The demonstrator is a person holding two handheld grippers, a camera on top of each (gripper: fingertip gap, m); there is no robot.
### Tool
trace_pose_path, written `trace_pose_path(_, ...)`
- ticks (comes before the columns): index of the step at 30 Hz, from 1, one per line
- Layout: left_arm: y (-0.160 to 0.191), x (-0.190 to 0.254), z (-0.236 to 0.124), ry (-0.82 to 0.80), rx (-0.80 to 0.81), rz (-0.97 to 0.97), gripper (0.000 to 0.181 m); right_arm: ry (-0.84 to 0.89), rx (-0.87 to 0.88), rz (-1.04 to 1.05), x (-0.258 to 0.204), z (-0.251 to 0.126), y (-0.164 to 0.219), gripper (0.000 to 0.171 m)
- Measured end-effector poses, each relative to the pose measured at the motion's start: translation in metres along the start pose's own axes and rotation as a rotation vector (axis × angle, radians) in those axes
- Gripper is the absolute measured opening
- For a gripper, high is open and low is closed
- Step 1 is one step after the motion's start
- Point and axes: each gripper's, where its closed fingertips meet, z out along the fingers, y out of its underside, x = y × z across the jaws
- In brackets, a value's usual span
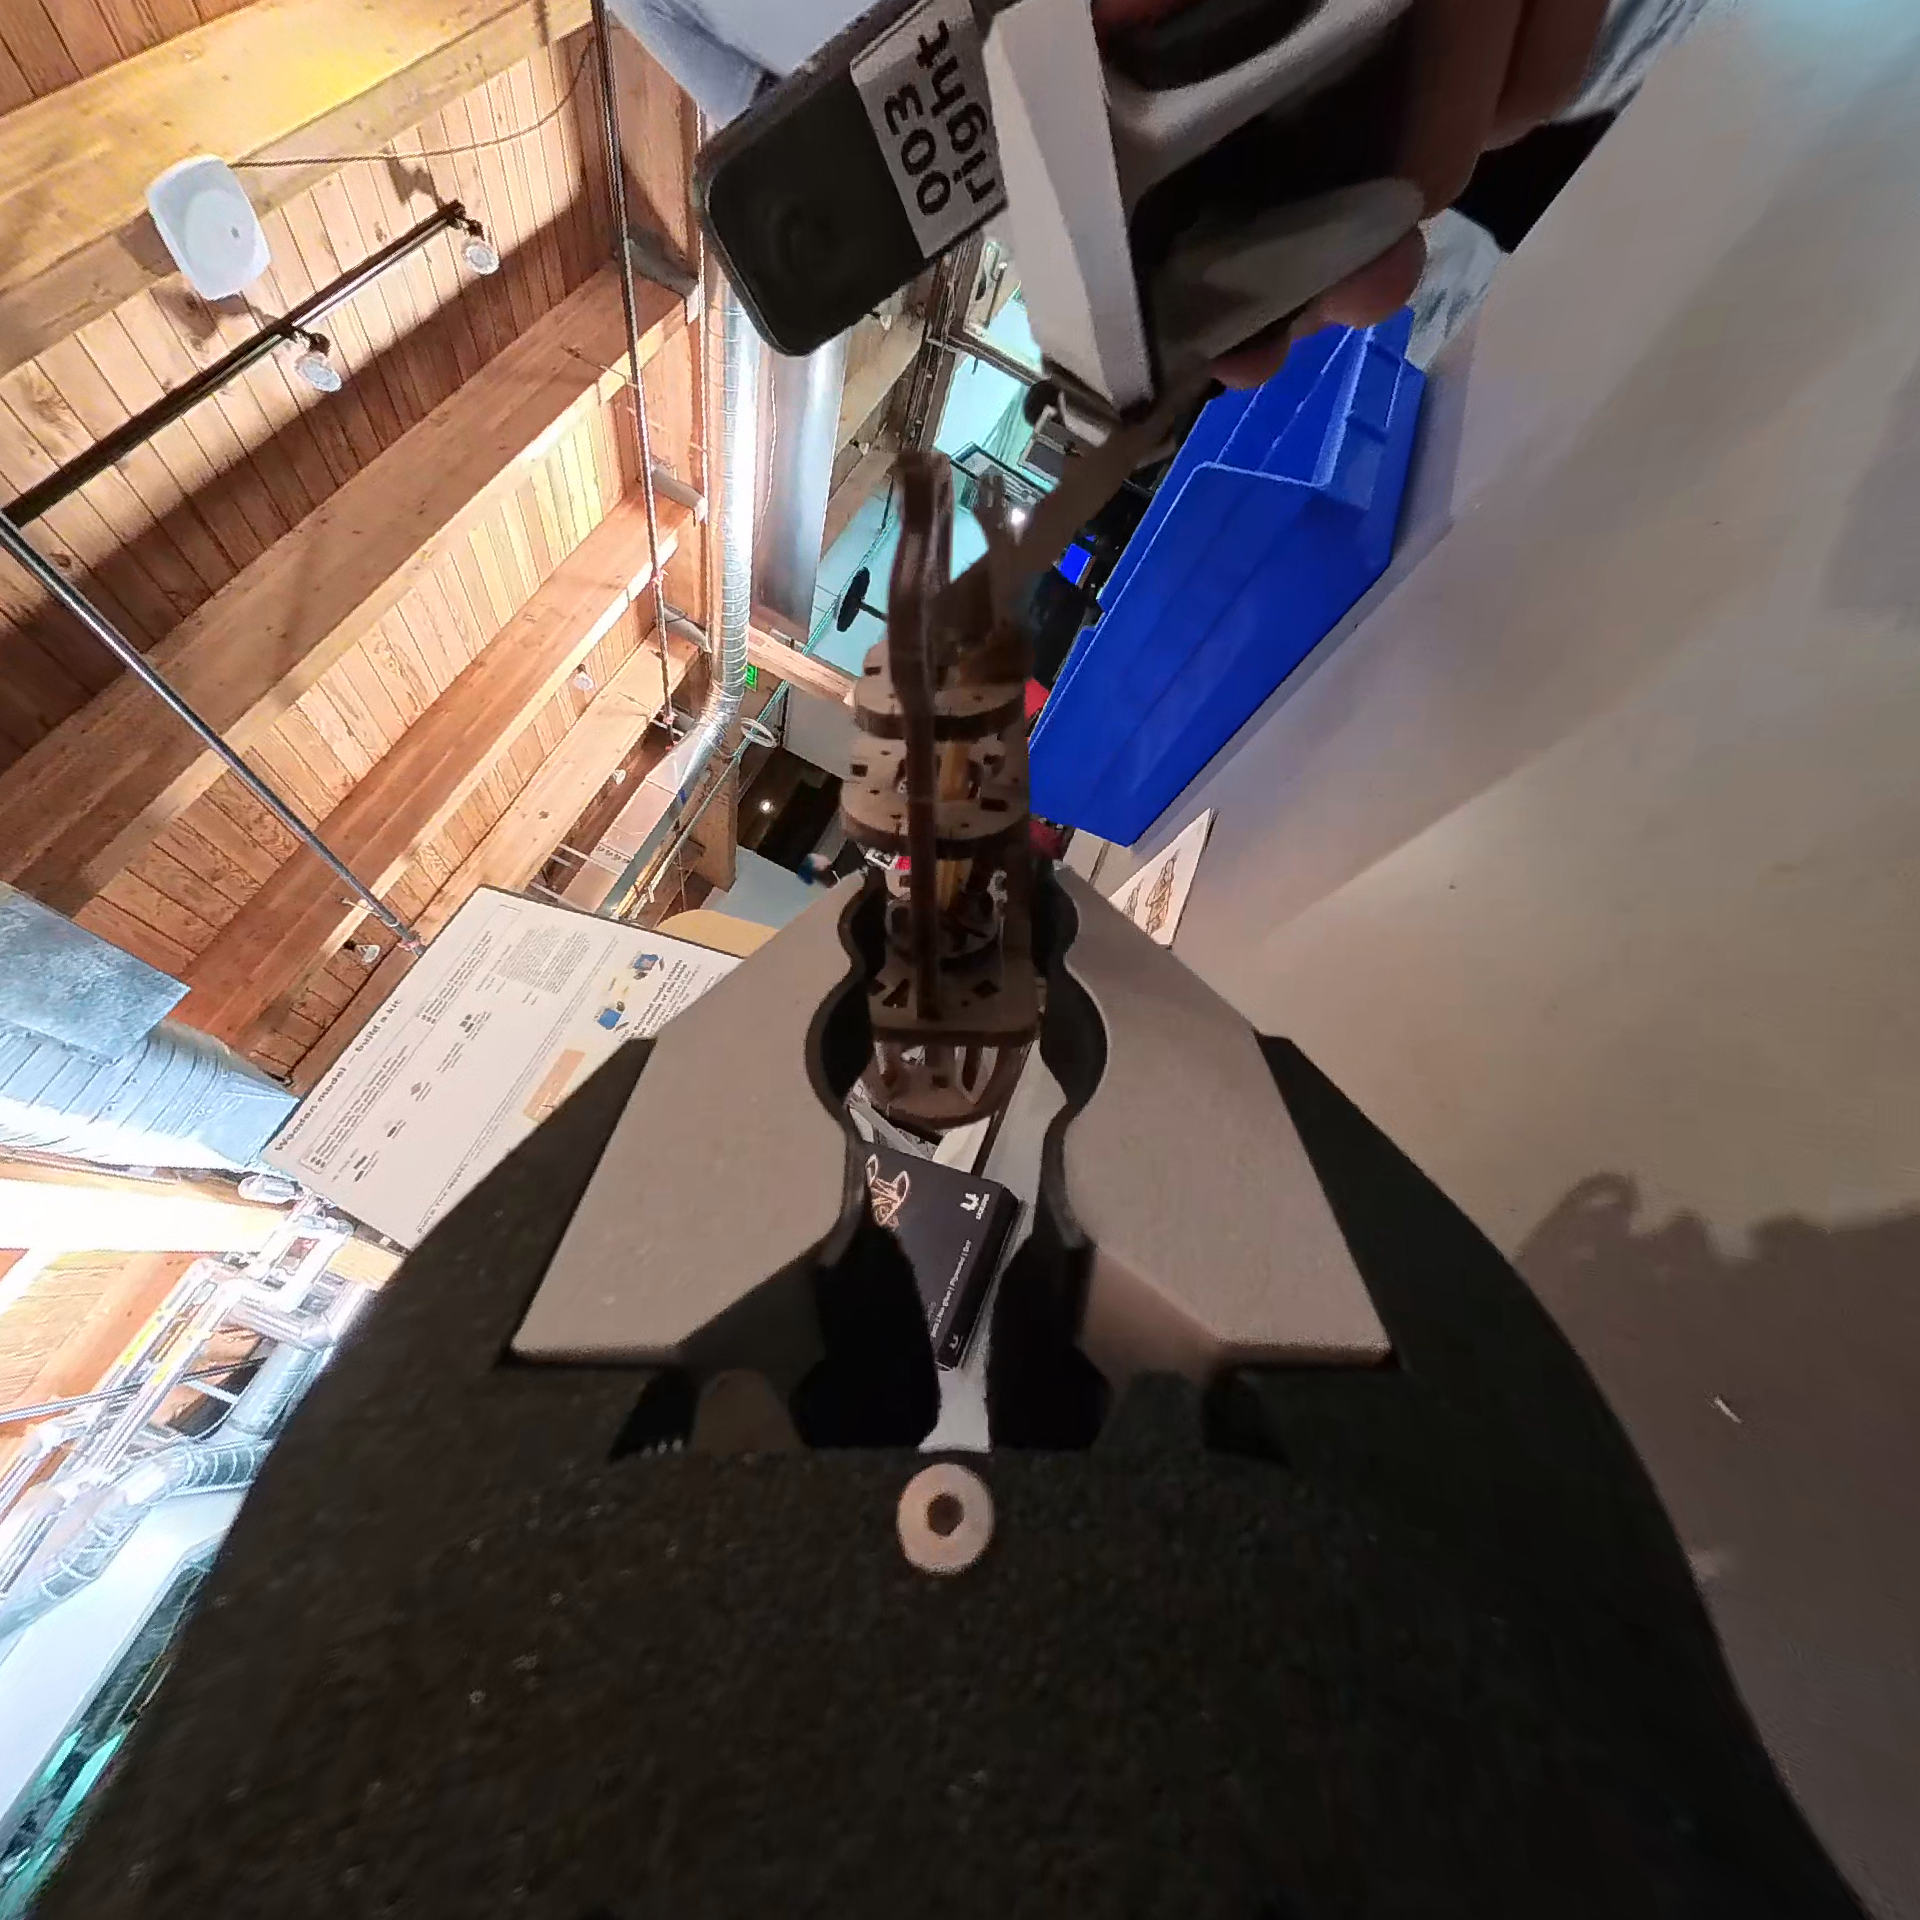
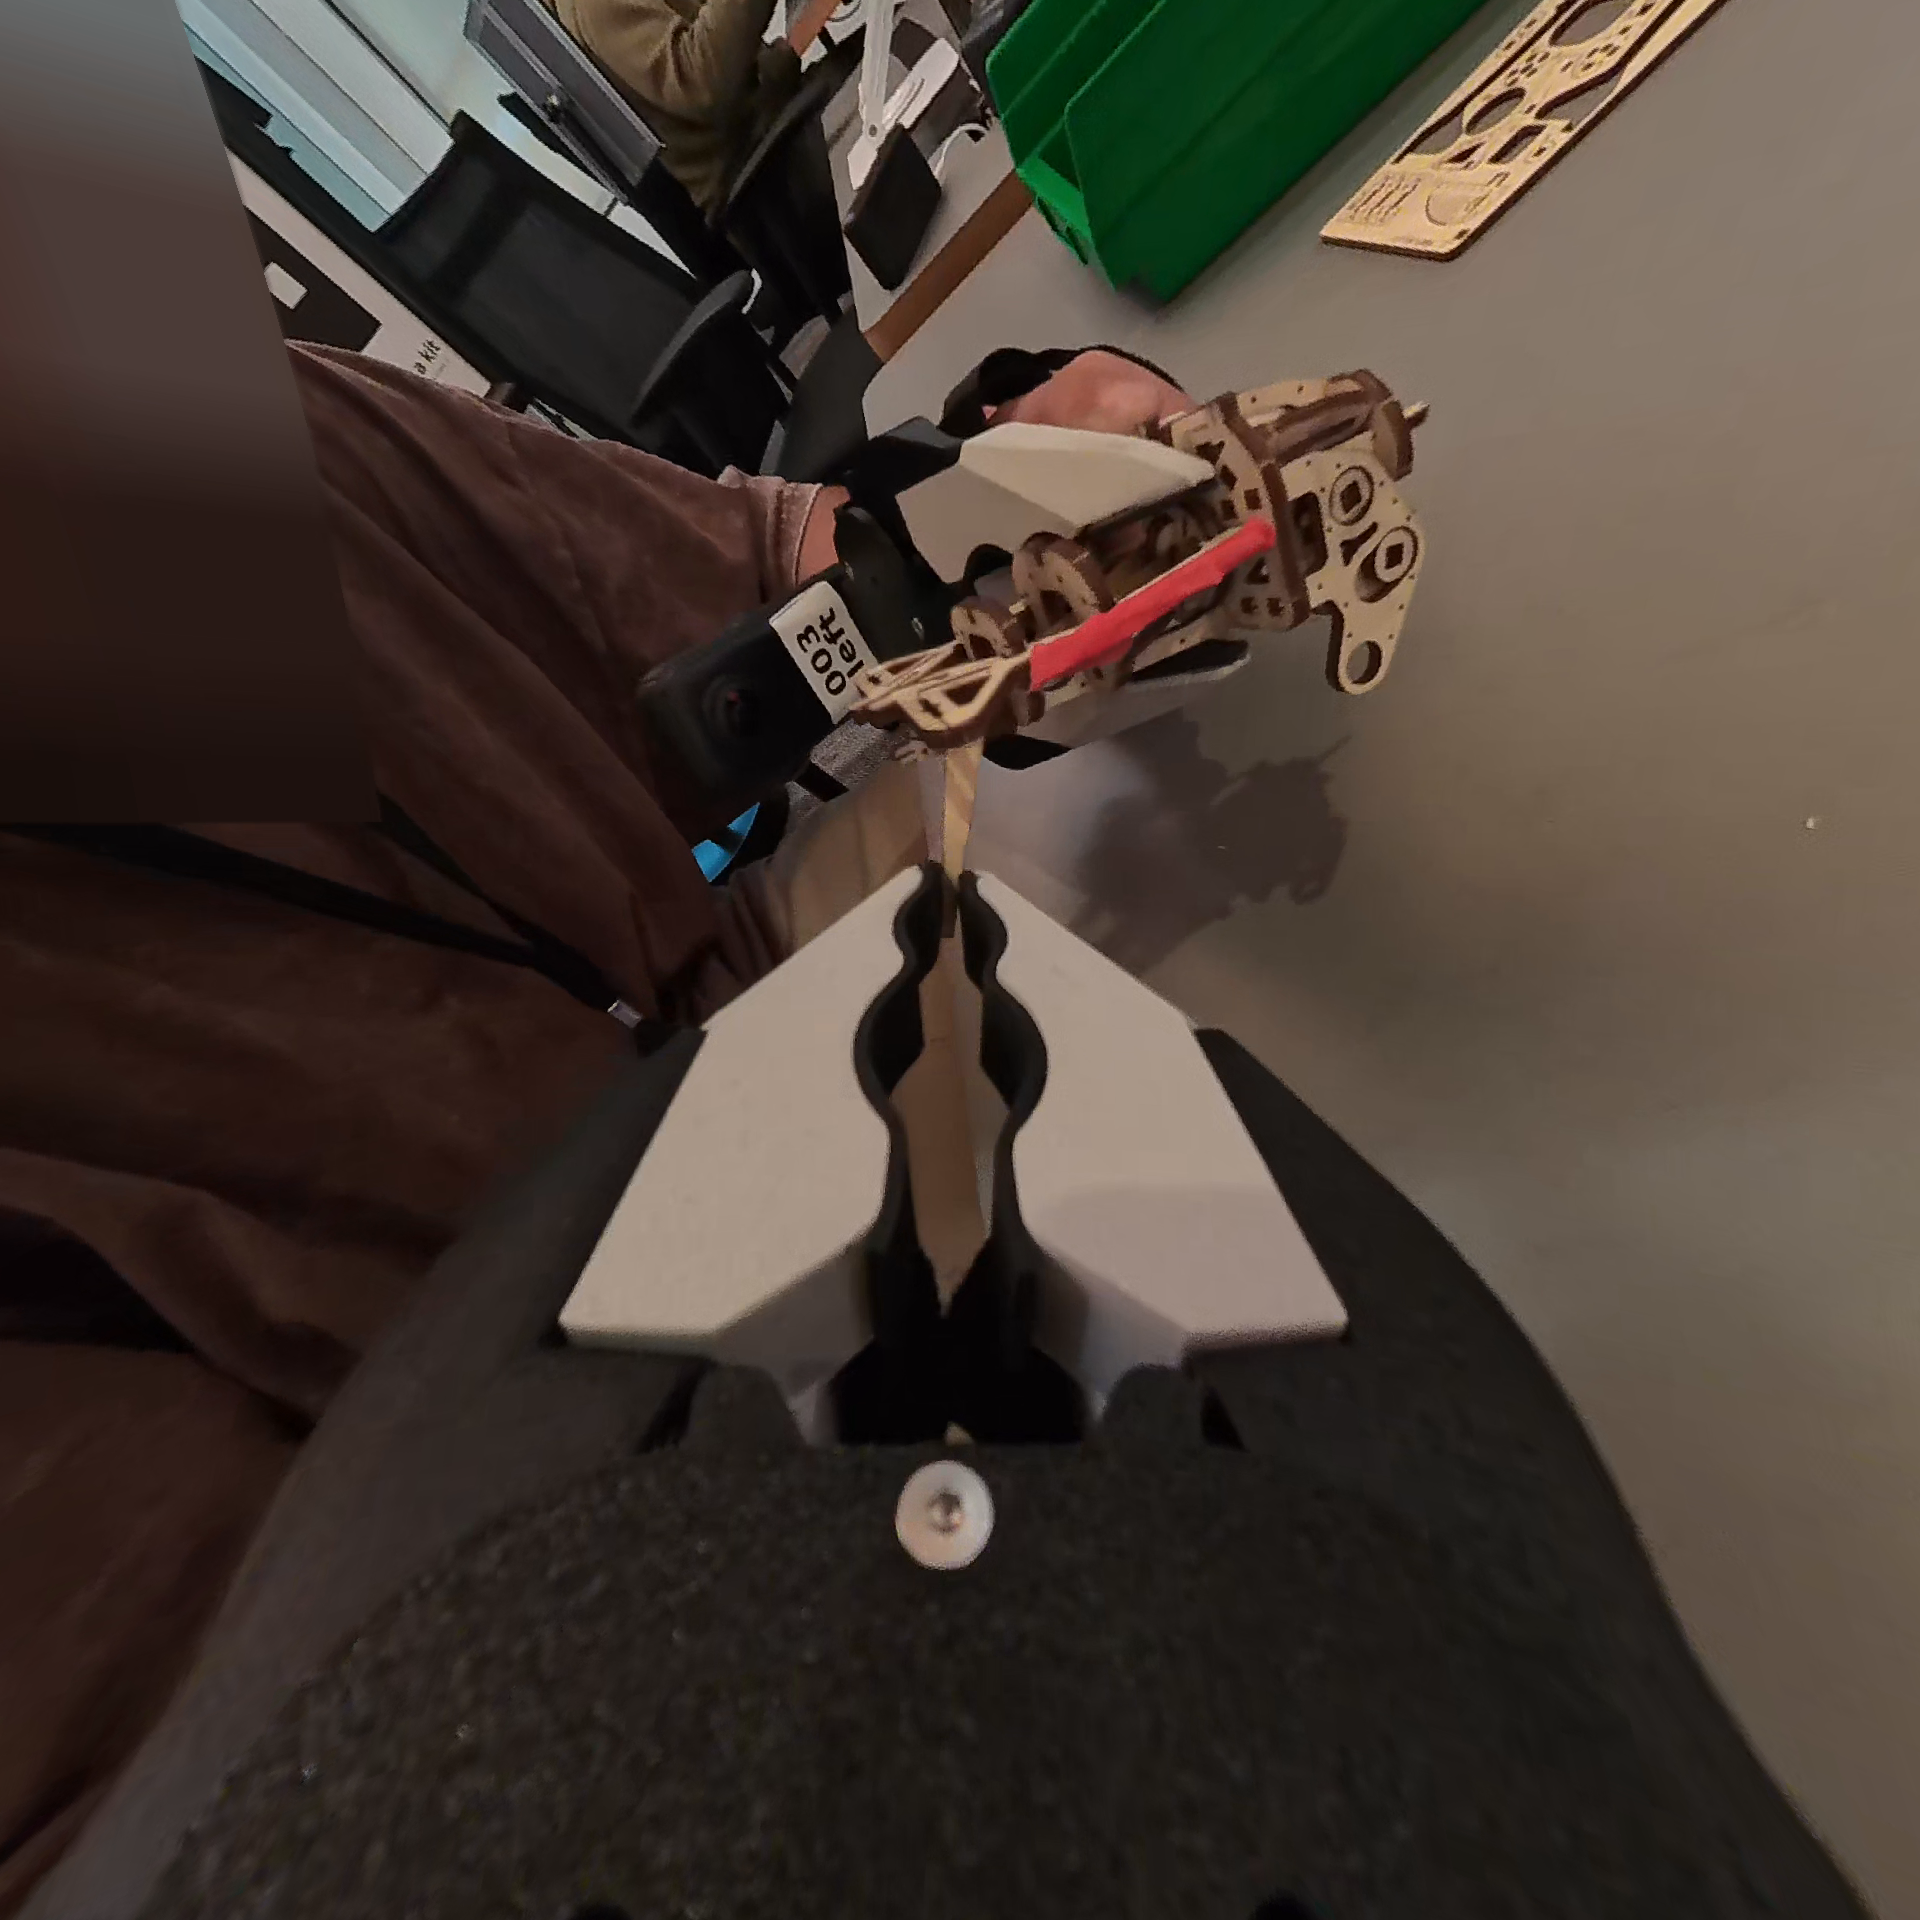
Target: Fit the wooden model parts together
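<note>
Grey worktop [image 2: 1558, 935] lies below. Model [image 2: 1247, 551] is clamped in the left hand-held gripper [image 1: 940, 997]; strip [image 2: 951, 1039] is pinched by the right hand-held gripper [image 2: 948, 894]. Strip should be aligned squarely before pressing.

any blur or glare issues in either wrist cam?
Left wrist view: model backlit, dark and soft; right gripper's body blurred; strong fisheye bend. Right wrist view: model fairly sharp, its shadow on the table; dark smear at left edge; no glare.
</note>
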Motion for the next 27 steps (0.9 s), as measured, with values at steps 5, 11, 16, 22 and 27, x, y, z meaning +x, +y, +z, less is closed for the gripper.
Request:
trace_pose_path(5, 0.000, 0.001, 0.000, 0.004, -0.001, 0.004, 0.024, 0.012, -0.002, 0.005, 0.003, -0.003, 0.002, 0.002)
trace_pose_path(11, 0.003, 0.001, 0.001, 0.005, -0.014, 0.006, 0.024, 0.019, 0.018, 0.023, 0.010, -0.010, 0.004, 0.002)
trace_pose_path(16, 0.007, -0.004, 0.001, -0.004, -0.027, -0.023, 0.024, 0.061, 0.009, 0.059, 0.024, -0.014, 0.015, 0.002)
trace_pose_path(22, 0.014, -0.005, 0.006, 0.142, -0.036, -0.462, 0.025, 0.301, -0.193, -0.013, 0.058, 0.002, 0.056, 0.003)
trace_pose_path(27, 0.013, -0.001, 0.007, 0.386, 0.012, -1.030, 0.024, 0.488, 0.085, -0.217, 0.066, 0.003, -0.001, 0.017)
